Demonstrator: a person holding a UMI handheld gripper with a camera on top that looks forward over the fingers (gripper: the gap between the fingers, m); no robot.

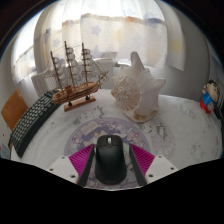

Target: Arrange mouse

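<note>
Mouse: black mouse (109, 160) sits between my two fingers at the near edge of the scene, its rounded back toward me and a faint wheel line running down its middle.
Mouse's rest: it lies on a round translucent mat (112, 135) with a patterned rim, on the white table (185, 130).
My gripper: my gripper (110, 163) has a finger on each side of the mouse; the pink pads (82, 158) sit right against its left and right flanks (I see no gap on either side), so I read my jaws as clenched on the mouse.
Far left: model ship (74, 75) with tall masts and rigging stands on a wooden base, well beyond my fingers.
Far right: large pale seashell (135, 88) stands upright, just right of the ship and beyond the mat.
Left: keyboard (32, 122) with dark keys lies at a slant along the left side of the table, near the ship's base.
Right edge: small toy figure (210, 97) in red and blue stands well apart from the mouse (too small to tell more).
Behind: white curtain (100, 30) hangs across the far side, lit from behind.
</note>
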